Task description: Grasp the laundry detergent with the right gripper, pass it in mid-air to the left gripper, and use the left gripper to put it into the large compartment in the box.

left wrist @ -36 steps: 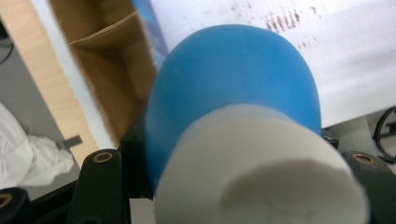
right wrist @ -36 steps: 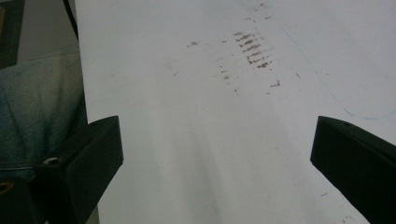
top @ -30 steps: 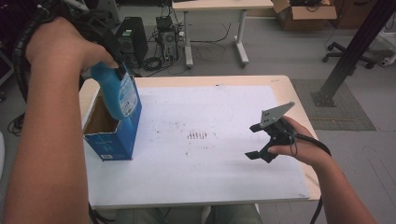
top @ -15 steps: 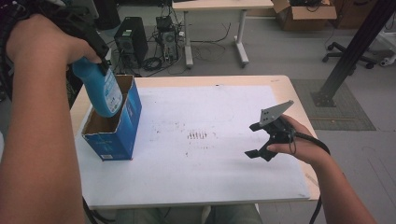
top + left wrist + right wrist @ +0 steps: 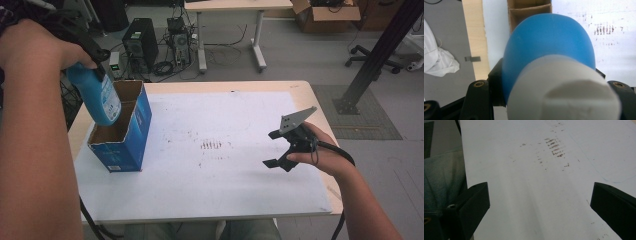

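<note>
Below the left gripper (image 5: 86, 56), a blue bottle (image 5: 97, 97) hung clamped between its jaws near the white cap (image 5: 564, 90), base tilted over the open box (image 5: 122, 132). Doing it well meant squaring the bottle upright over a free compartment, then lowering straight without catching the cardboard walls. Well apart, the right gripper (image 5: 280, 149) rested wide open over the table (image 5: 225, 175), holding nothing.

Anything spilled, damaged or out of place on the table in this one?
No spill or damage. The only oddity is a patch of brown smudges on the white table top. The open blue box stands upright, with the blue bottle held tilted over it by the left tongs.
</note>
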Demonstrator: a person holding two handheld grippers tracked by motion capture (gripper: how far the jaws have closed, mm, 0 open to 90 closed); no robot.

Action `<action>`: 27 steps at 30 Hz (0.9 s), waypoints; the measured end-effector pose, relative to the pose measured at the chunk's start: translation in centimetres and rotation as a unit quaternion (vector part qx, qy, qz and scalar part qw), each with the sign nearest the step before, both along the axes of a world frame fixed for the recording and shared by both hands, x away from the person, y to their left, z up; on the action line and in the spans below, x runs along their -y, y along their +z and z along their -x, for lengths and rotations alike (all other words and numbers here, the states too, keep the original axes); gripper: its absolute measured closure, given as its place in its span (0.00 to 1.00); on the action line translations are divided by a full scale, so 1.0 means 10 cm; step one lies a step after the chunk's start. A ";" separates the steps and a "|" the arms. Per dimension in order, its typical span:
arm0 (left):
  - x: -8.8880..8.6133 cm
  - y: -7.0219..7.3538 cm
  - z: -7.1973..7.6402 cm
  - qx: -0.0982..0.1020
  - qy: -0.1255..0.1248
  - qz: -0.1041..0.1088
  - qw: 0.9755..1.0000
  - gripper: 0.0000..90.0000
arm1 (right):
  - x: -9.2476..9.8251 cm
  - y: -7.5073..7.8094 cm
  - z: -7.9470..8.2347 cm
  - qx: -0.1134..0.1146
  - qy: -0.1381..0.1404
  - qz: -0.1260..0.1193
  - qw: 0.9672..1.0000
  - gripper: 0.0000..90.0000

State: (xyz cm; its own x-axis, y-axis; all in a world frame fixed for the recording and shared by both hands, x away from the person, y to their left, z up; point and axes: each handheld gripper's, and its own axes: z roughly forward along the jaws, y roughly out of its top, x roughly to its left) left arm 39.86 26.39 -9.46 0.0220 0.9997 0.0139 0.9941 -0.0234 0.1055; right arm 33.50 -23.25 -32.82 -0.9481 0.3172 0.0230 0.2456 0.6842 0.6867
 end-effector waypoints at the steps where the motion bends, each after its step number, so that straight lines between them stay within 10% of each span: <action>1: -0.01 -0.01 0.00 0.001 0.002 0.000 1.000 0.43 | 0.00 0.00 0.00 0.000 0.000 0.000 1.000 0.03; 27: -0.06 -0.66 -0.19 -0.028 0.001 0.001 1.000 0.43 | 0.04 -0.08 0.00 -0.005 -0.005 -0.004 1.000 0.03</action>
State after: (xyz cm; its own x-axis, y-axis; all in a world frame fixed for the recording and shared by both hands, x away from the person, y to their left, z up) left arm 41.73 26.95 -16.06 0.0202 0.9997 0.0101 0.9986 -0.0207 0.0488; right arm 33.54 -23.63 -33.65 -0.9448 0.3258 0.0352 0.2592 0.6770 0.6889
